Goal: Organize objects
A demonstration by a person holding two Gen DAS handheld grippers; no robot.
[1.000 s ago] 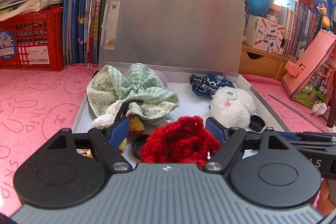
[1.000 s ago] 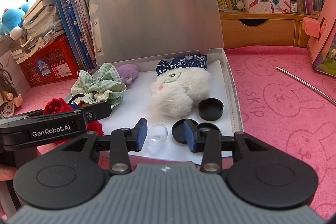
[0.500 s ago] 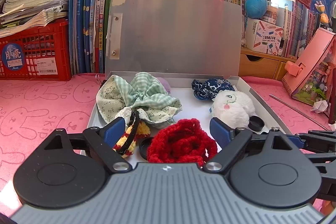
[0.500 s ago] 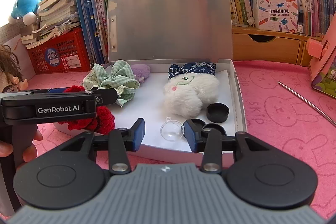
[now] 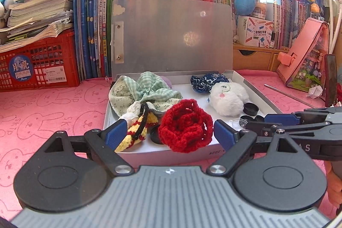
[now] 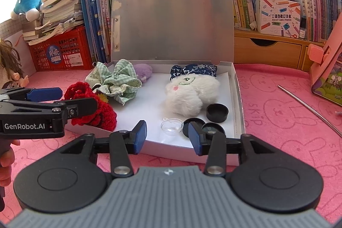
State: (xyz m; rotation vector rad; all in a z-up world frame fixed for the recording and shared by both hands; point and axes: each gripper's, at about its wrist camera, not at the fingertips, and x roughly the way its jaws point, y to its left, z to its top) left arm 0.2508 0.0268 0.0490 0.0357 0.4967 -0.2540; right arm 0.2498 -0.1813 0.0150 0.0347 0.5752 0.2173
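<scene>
The left gripper (image 5: 166, 135) stands spread wide, holding nothing; the red crochet flower (image 5: 186, 125) lies at twelve o'clock, draped on the near wall of the open box (image 5: 259, 93). The right gripper (image 6: 167, 137), part-spread and empty, faces the clear dome (image 6: 172, 126) at twelve; box wall between.

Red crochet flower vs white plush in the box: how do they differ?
The red crochet flower is knitted yarn with open loops; the white plush is fluffy fur with a stitched face. The flower sits at the box's front left corner, overhanging the edge; the plush lies well inside on the right half, against a blue patterned pouch. Both are soft items, neither gripped.
</scene>
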